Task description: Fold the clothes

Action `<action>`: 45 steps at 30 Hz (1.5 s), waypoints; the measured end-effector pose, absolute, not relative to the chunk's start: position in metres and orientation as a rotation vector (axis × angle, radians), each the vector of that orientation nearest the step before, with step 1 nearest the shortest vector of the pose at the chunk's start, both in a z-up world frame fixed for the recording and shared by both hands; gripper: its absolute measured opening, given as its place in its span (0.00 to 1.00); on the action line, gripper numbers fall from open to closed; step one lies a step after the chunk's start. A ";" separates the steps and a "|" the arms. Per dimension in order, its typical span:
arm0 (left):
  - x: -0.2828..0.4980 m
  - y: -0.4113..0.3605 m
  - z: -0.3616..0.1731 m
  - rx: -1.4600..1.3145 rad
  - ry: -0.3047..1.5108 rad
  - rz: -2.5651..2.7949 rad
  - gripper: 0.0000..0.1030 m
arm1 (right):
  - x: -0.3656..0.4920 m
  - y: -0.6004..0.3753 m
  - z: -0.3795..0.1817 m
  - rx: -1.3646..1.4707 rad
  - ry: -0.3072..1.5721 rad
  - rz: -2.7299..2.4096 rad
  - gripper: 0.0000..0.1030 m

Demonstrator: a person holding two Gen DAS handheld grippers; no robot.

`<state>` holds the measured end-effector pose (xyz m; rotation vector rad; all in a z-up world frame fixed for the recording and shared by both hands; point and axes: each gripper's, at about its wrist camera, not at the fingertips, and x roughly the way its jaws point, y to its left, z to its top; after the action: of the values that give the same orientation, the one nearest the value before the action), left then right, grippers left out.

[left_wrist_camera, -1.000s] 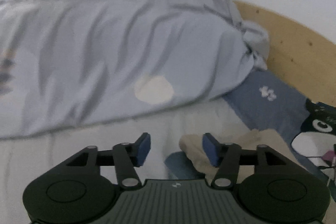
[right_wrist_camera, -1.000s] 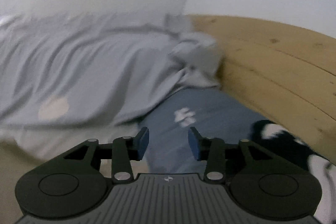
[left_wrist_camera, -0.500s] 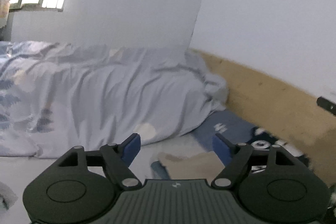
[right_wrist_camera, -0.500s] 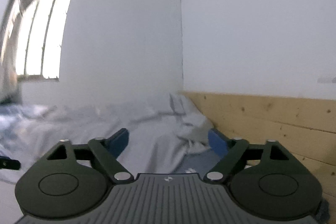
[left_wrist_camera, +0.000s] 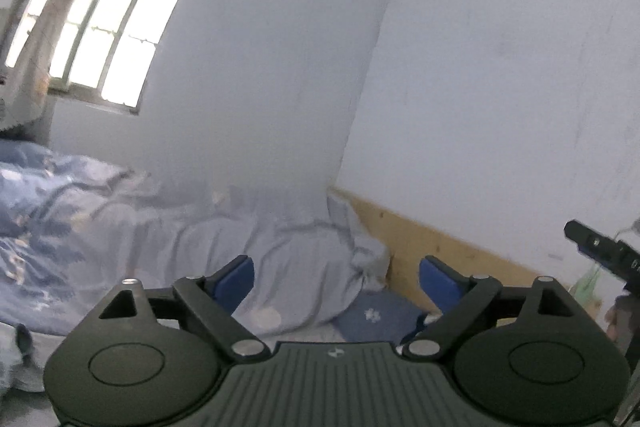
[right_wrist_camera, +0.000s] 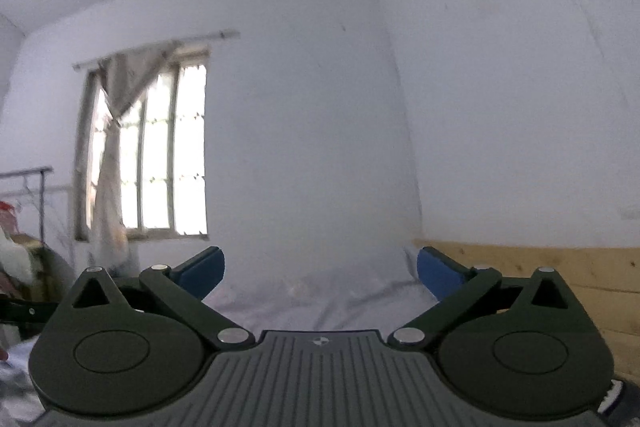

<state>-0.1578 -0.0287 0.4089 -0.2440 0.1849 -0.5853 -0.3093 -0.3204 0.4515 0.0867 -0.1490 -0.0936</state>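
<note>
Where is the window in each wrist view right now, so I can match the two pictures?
Left wrist: window at upper left, above the patterned bedding.
Right wrist: window left of centre, a curtain knotted across it.
Shared landmark: the wooden headboard, at lower right in both.

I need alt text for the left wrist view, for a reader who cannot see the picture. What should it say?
The open left gripper, holding nothing, points across a bed at a white room corner. Between its blue pads lie a rumpled pale blue duvet and a dark blue cloth beside a wooden headboard. A bright window is at upper left.
</note>
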 end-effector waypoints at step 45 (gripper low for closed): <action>-0.081 0.066 0.117 -0.098 0.432 -0.156 1.00 | -0.094 -0.147 0.117 0.069 0.464 0.036 1.00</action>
<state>-0.0810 0.0662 0.1168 -0.0977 0.4315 -0.1557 -0.0937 -0.1466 0.1174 0.0695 0.4644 0.0362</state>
